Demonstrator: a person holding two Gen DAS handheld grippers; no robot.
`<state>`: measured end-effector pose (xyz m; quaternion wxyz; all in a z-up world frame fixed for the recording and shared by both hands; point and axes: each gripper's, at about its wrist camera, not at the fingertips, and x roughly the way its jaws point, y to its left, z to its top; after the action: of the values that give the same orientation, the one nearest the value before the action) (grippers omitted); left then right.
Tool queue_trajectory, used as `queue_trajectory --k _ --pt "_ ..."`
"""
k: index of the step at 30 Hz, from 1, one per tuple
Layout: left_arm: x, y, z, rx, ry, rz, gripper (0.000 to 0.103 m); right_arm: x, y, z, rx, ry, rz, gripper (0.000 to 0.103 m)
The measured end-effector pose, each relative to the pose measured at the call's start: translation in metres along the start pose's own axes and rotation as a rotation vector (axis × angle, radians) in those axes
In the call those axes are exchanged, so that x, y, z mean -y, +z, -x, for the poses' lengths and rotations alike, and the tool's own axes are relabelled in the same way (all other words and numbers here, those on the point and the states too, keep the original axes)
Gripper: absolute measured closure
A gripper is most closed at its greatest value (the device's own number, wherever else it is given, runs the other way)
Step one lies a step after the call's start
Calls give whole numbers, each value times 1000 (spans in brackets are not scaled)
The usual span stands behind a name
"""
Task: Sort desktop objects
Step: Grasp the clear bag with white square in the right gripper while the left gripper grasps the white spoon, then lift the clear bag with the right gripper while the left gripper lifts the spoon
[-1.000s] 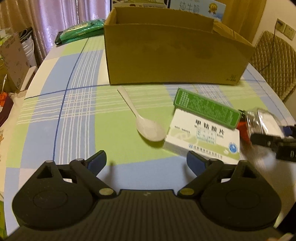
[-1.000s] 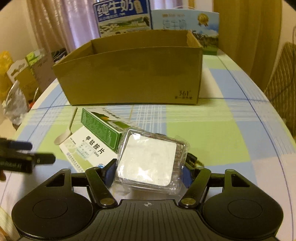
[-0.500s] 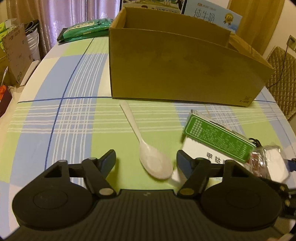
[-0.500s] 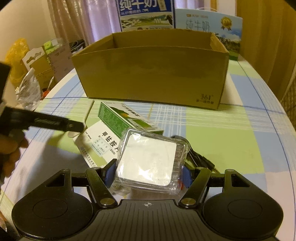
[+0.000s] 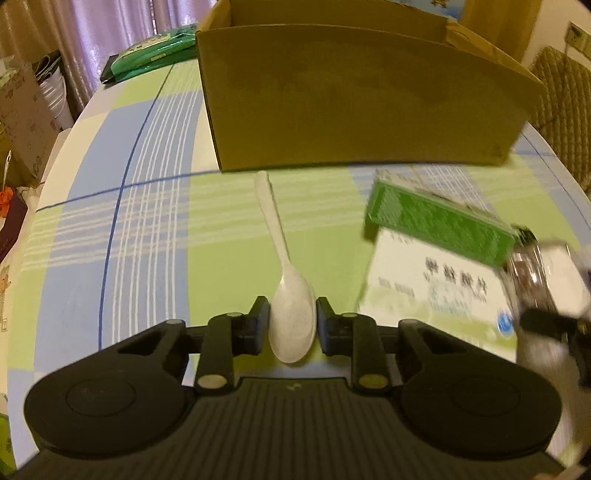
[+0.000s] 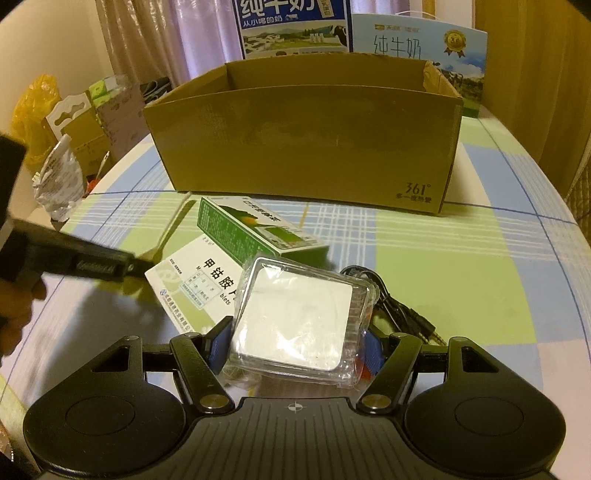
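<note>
A white plastic spoon (image 5: 271, 221) lies on the checked tablecloth (image 5: 110, 229), handle pointing at the open cardboard box (image 5: 354, 103). My left gripper (image 5: 291, 325) is shut on the spoon's bowl, one pad on each side. My right gripper (image 6: 295, 347) is shut on a clear plastic case (image 6: 295, 317) with a white label, held just above the table. Below and left of the case lie a green carton (image 6: 251, 229) and a white medicine box (image 6: 195, 284), in front of the cardboard box (image 6: 306, 147). The left gripper's body (image 6: 92, 258) shows at the left of the right wrist view.
A black cable (image 6: 402, 314) lies right of the clear case. Two milk cartons (image 6: 291, 26) stand behind the cardboard box. A green packet (image 5: 155, 51) lies at the table's far left. A quilted chair (image 5: 565, 103) stands off the right edge; bags and boxes (image 6: 74, 129) sit left.
My left gripper has moved forward over the spoon and its fingers have come together on the bowl. The right gripper, still holding the clear case, has lifted and drawn nearer the cardboard box.
</note>
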<state>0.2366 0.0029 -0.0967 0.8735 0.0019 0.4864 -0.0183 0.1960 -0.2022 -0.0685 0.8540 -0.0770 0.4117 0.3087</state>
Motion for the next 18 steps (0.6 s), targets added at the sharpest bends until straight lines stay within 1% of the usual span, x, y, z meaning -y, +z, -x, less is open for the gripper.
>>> queue_trajectory --k 4,8,13,14,15,16,18 --pt "11 -20 14 -9 -1 -47 81 1 -4 9 7 -5 -13 37" --pt "23 -40 32 -17 -34 -75 81 0 -11 22 13 -12 -29 37" --pt "33 -65 49 -17 -57 -85 79 2 -27 36 10 -14 -61 37" --pt "33 -68 51 -16 -57 -82 72 2 -29 37 6 -13 -68 37" --pt "32 -72 53 -11 -55 -74 61 1 -31 37 3 -12 -74 37" --pt "32 -74 54 -4 -50 -64 58 0 -33 37 1 -12 -78 37" --pt "30 -77 56 9 -47 -45 56 -3 -36 38 -2 -15 -80 37"
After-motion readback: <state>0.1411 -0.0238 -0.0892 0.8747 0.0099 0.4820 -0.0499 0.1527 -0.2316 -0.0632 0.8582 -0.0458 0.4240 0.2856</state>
